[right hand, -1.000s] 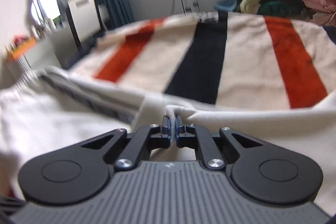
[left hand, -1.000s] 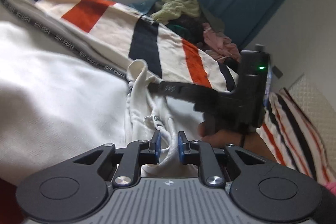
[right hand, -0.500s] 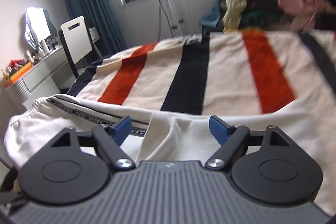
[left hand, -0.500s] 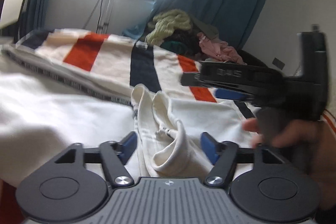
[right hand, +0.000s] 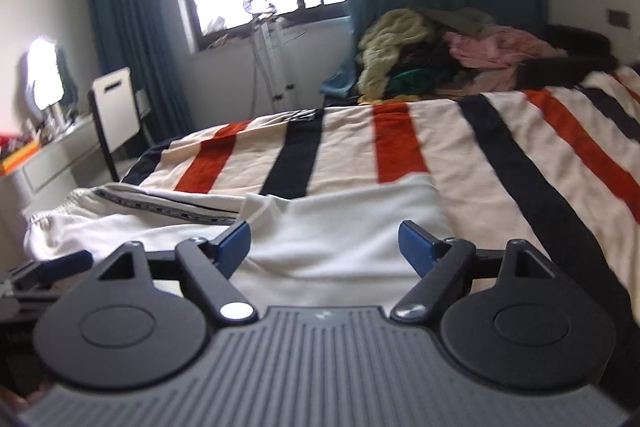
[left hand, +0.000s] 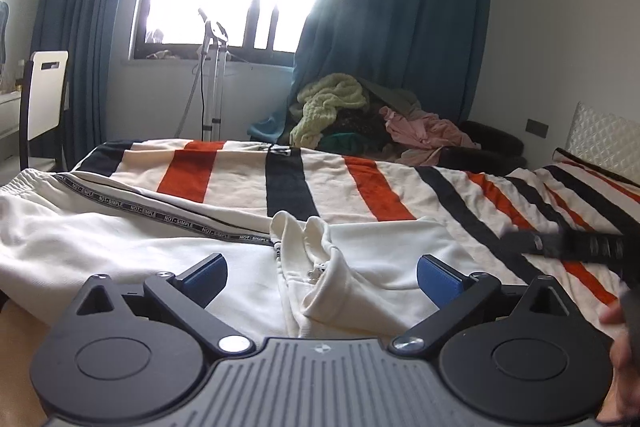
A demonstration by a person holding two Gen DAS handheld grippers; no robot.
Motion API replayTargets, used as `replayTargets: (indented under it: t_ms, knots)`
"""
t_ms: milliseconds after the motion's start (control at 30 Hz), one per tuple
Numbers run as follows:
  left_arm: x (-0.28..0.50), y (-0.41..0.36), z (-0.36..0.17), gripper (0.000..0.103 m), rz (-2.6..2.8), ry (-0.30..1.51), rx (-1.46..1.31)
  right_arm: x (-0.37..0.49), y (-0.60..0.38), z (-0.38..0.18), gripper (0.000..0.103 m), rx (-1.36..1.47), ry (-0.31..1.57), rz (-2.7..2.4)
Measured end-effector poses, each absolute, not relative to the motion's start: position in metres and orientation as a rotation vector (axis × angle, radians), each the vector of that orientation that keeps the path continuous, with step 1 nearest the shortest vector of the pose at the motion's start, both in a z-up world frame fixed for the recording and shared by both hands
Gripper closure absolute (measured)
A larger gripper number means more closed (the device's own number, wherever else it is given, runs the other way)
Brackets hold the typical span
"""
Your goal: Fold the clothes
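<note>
White garment (left hand: pixel 380 259) lies on striped bedspread (left hand: pixel 372 187). My left gripper (left hand: pixel 320 277) jaws just opened wide, nothing held; right gripper (right hand: pixel 324 241) likewise parted, empty, above garment.

A black tape (left hand: pixel 168 214) along the cream garment (left hand: pixel 100 247) repeats "NOT-SIMPLE" in pale capitals. In the right wrist view the same lettering is blurred and unreadable.

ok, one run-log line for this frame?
phase: release after fold | left hand-held gripper: open, just opened, empty | right hand-held gripper: open, empty | white garment: folded on striped bedspread
</note>
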State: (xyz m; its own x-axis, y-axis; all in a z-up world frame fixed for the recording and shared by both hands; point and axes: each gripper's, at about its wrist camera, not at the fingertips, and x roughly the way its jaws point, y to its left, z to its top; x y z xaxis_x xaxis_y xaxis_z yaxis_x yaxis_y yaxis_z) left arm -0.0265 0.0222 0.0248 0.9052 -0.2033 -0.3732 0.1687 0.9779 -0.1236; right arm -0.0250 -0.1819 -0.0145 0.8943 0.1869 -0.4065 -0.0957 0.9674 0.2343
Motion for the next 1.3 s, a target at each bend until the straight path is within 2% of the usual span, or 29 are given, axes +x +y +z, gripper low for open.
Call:
replayTargets:
  t_ms: [767, 867, 1100, 1300]
  knots:
    - [-0.027, 0.015, 0.013, 0.001, -0.091, 0.486, -0.045, -0.029, -0.198, -0.034, 0.021, 0.21, 0.416, 0.051]
    - [-0.029, 0.025, 0.022, 0.001, -0.045, 0.488, -0.07, -0.03, -0.198, -0.034, 0.021, 0.197, 0.413, 0.048]
    - [0.002, 0.092, 0.034, 0.0, 0.055, 0.609, -0.354, -0.029, -0.205, -0.037, 0.02, 0.222, 0.424, 0.034]
    - [0.033, 0.117, 0.037, 0.0, 0.078, 0.627, -0.366, -0.029, -0.203, -0.04, 0.02, 0.231, 0.431, 0.035]
